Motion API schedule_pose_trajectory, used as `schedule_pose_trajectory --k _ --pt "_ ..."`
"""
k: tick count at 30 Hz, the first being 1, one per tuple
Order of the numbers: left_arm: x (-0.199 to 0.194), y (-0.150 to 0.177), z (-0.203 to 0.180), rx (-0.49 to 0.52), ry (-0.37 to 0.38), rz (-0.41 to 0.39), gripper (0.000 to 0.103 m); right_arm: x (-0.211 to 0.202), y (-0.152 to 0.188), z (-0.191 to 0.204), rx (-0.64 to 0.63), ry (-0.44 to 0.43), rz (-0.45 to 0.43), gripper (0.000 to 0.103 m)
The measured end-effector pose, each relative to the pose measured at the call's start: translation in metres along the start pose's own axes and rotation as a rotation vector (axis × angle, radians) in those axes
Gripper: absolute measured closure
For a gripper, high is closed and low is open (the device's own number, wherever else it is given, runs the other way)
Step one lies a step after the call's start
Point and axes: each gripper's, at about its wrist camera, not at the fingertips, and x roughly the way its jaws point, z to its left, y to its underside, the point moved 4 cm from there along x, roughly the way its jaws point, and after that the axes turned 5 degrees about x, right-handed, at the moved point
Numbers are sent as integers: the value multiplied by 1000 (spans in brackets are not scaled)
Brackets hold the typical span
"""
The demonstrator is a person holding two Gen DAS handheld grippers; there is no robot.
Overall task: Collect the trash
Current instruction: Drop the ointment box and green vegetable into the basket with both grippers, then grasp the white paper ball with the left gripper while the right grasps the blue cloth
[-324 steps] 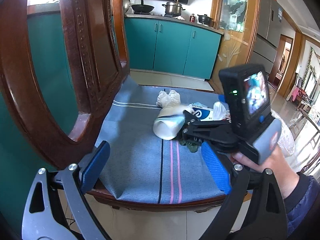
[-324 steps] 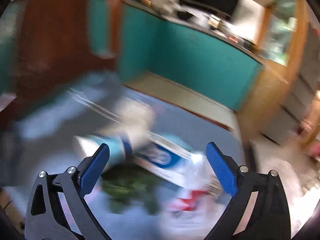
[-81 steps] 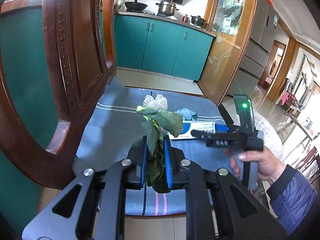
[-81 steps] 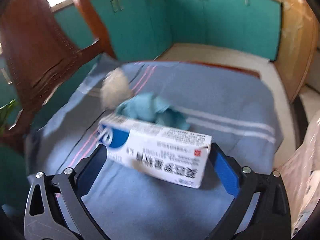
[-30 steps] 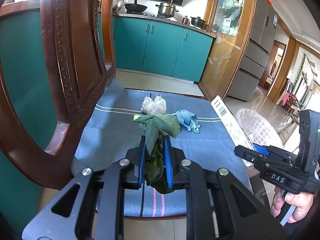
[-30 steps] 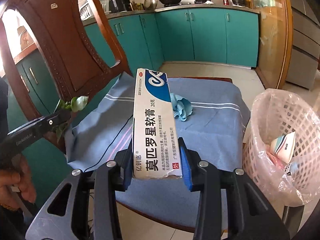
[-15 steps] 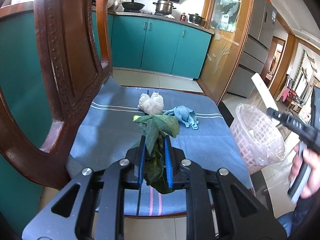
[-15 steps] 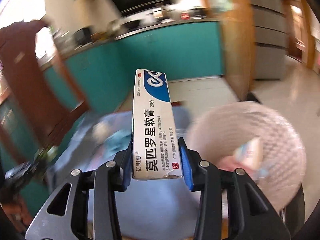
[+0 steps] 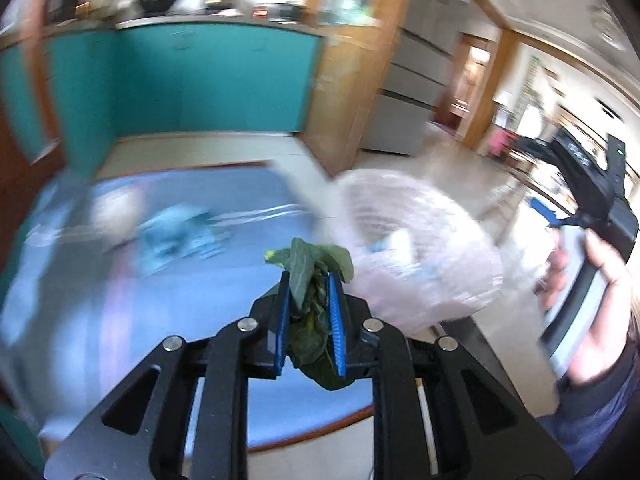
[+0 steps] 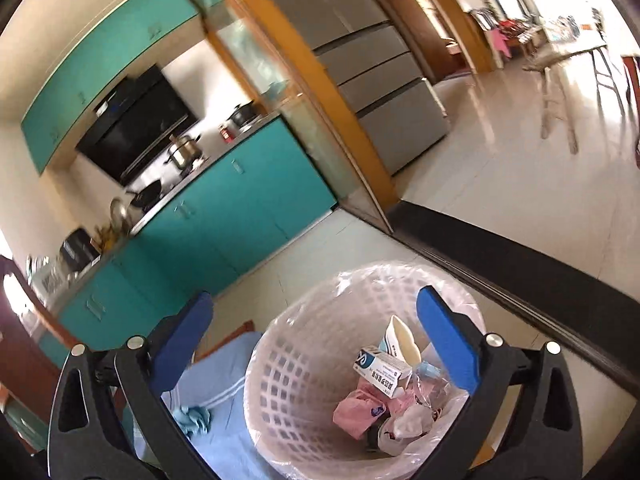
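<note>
Left wrist view: left gripper (image 9: 309, 320) pinching wilted leaves (image 9: 310, 268) above blue seat cloth (image 9: 168, 280), near basket (image 9: 420, 256). Right gripper (image 10: 316, 332) jaws just opened, spread empty over basket; box (image 10: 382, 370) lies inside. Next: carry leaves over rim, release.

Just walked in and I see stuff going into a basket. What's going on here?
A person is clearing trash off a cloth-covered chair seat with two hand-held claws. The right claw has just been opening over the lined white waste basket and holds nothing; the ointment box lies inside on other rubbish. The left claw is shut on wilted green leaves near the basket. A blue rag remains on the seat.
</note>
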Motion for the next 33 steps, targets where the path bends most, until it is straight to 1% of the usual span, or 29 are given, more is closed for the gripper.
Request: schedule_pose_trajectory --k 2,3,4,5,6,7,8,9,10,11,13,15,16,17,18,20,22,24,26,28,30,31,32,33 --pt "24 -26 -36 37 69 -11 85 -2 -2 -5 19 4 -15 3" --pt "34 -37 -48 39 97 -16 85 -4 -2 -7 24 5 -22 3" --pt "48 -50 -62 28 128 -16 81 -6 -4 -9 33 7 -35 3" --pt "59 -57 -69 13 147 -5 61 -7 -7 -13 40 6 -46 3" --pt "70 -62 -74 -3 153 8 48 -9 -8 -15 47 7 -61 3" --pt "77 -65 -75 -18 136 14 25 -10 -9 -15 50 9 -71 3" --pt "82 -66 -72 -30 87 11 21 -9 -11 -17 46 7 -66 3" --pt "82 -64 -66 -36 46 7 20 -7 -11 -16 44 2 -56 3" --pt "81 -61 -61 -37 37 6 19 -6 -9 -15 42 -7 -47 3" --pt "77 -56 -49 -36 15 0 18 -4 -7 -12 30 -14 -39 3" --pt "68 -48 -24 -33 -57 -18 17 1 2 0 -17 -32 -21 3" --pt "56 -41 20 -46 -165 -35 16 8 17 22 -111 -62 25 3" --pt "53 -40 38 -62 -204 -37 15 11 24 32 -150 -73 47 4" --pt "47 -39 69 -98 -260 -34 15 14 34 44 -195 -87 73 4" --pt "45 -37 90 -126 -294 -28 15 17 44 54 -234 -101 105 4" --pt "40 -35 147 -208 -383 -21 15 25 68 76 -310 -136 181 4" --pt "39 -37 189 -259 -459 -6 15 30 85 93 -369 -162 235 4" --pt "43 -38 216 -299 -472 19 15 34 98 104 -419 -172 260 4" --pt "57 -41 233 -307 -476 48 15 39 113 115 -465 -187 304 4" --pt "76 -44 241 -293 -461 90 15 44 126 125 -496 -195 330 4" --pt "100 -43 246 -283 -439 152 15 49 139 134 -538 -197 350 4" --pt "109 -39 253 -286 -441 188 18 53 148 139 -564 -192 359 4" --pt "119 -33 260 -301 -450 230 25 58 156 144 -588 -190 376 4" --pt "124 -27 263 -314 -441 248 32 63 161 148 -603 -189 394 4"
